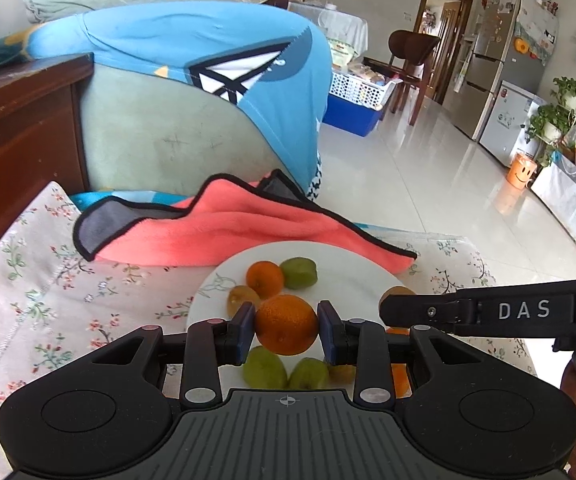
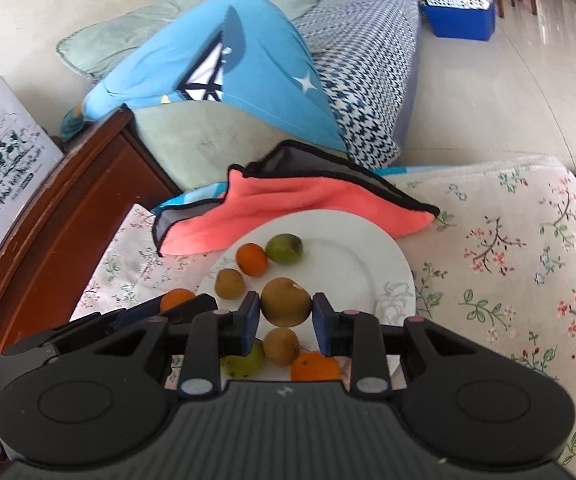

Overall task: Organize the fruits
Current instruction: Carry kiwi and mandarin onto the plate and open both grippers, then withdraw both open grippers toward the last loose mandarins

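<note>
Fruits, small and round, sit on a white round ceramic plate (image 2: 368, 252) with a faint grey drawing near its rim. The left gripper (image 1: 286, 324) has its blue-padded fingers (image 1: 244, 326) pressed on both sides of a glossy orange mandarin (image 1: 286, 324), held just above the plate. The right gripper (image 2: 286, 312) has its fingers (image 2: 250, 316) closed on a brown fuzzy kiwi (image 2: 286, 302), also over the plate.

Around them lie a smaller orange mandarin (image 2: 251, 259), a green pear-like fruit (image 2: 285, 248), a small brown kiwi (image 2: 230, 284), another brown kiwi (image 2: 282, 346), a green fruit (image 2: 244, 360) and one more orange mandarin (image 2: 314, 366).

I would judge them all light and firm-skinned but bruisable. The mandarin's rind is smooth and may slip; the kiwi's fuzz should grip better. Across the widest middle, with gentle pressure, looks the safest hold.

Behind the plate lies a crumpled coral-pink towel with black edging (image 2: 308, 200), touching its far rim. Everything rests on a bench under a floral-print cloth (image 2: 508, 260), beside a sofa draped in a bright blue blanket (image 1: 192, 40).
</note>
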Available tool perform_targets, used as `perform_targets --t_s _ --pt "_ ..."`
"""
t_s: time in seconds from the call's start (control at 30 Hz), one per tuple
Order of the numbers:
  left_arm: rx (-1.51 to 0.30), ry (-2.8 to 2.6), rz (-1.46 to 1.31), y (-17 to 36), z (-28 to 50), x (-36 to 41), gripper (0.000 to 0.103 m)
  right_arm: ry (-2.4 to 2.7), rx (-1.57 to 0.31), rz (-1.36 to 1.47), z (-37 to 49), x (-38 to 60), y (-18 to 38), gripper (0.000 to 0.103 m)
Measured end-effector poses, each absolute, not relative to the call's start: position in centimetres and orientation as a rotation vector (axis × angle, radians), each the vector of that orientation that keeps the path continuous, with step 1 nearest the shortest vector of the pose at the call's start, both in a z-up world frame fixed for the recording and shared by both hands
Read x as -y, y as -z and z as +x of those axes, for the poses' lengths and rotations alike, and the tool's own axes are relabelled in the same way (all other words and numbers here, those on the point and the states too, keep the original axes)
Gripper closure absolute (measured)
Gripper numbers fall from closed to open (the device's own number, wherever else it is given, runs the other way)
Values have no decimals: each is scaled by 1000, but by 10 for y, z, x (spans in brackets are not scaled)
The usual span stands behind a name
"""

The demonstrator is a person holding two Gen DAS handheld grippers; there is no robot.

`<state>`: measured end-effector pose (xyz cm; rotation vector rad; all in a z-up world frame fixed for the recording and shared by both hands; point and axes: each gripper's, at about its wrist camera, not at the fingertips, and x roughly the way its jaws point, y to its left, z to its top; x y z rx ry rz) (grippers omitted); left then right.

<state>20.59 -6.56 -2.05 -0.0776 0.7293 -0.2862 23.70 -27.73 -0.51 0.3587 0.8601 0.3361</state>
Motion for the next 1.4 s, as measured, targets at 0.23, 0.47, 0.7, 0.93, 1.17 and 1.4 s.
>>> perform_targets --t_s 0.23,0.47,0.7,0.93,1.17,1.4 --pt "-737 287 -87 28 211 71 74 -318 -881 361 242 277 15 74" --pt "-736 273 -90 27 212 72 68 -298 -885 382 247 280 21 72" --pt "-707 241 -99 13 206 63 41 -306 -864 409 246 282 15 72" --pt "-716 180 -99 2 200 44 22 -348 -855 402 241 276 7 72" --pt "-758 117 -128 -1 192 13 17 -425 -862 342 230 255 3 71" --pt "-784 88 -126 -2 181 -8 13 -512 -879 256 215 230 4 71"
